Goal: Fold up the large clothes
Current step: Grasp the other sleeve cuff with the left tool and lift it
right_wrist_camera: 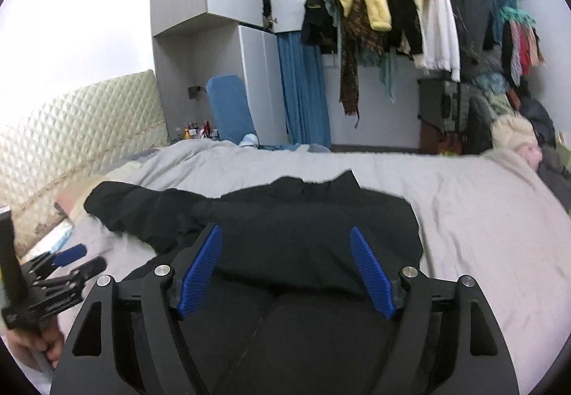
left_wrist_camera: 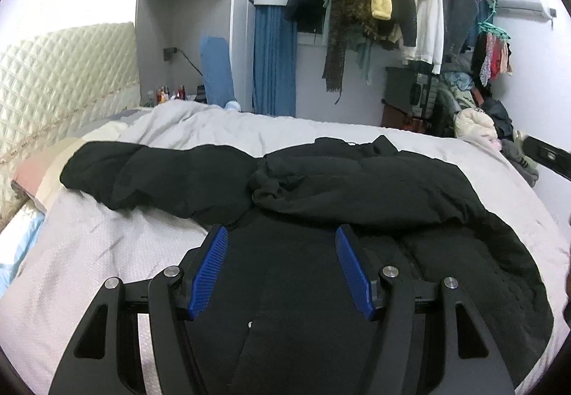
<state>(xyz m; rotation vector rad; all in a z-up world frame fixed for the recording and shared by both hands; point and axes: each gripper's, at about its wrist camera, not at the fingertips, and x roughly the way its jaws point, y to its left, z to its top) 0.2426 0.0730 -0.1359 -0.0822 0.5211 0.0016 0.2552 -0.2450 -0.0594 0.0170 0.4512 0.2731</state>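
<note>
— So, left wrist view first: where does the black jacket (left_wrist_camera: 357, 188) lie from the left gripper (left_wrist_camera: 282, 234)?

— Straight ahead and under it. The jacket spreads over the grey bedcover (left_wrist_camera: 107, 245) across the middle of the frame, its body filling the centre and lower right, dark fabric running down between the fingers toward the bottom edge.

— And the fingers?

— Apart, blue pads facing each other with nothing pinched; whether they hover over the cloth or rest on it, I cannot tell.

— Long axis?

— One sleeve (left_wrist_camera: 142, 177) stretches out to the centre left, toward the quilted headboard (left_wrist_camera: 60, 80). It lies roughly crosswise in the frame, left of the fingertips and a little above them.

— Now the right wrist view.

— The jacket sits in the centre, again beyond and beneath the right gripper (right_wrist_camera: 285, 234). Those fingers stand wide apart too, empty, with the jacket's body between and past them.

— The sleeve there?

— It trails to the centre left. The left gripper shows at the lower left edge, held in a hand (right_wrist_camera: 32, 348), and it sits nearer that outstretched sleeve than the right one does.

— So which hand takes it?

— My judgement: the left, reaching leftward in the frame to bring the sleeve across the body.
</note>
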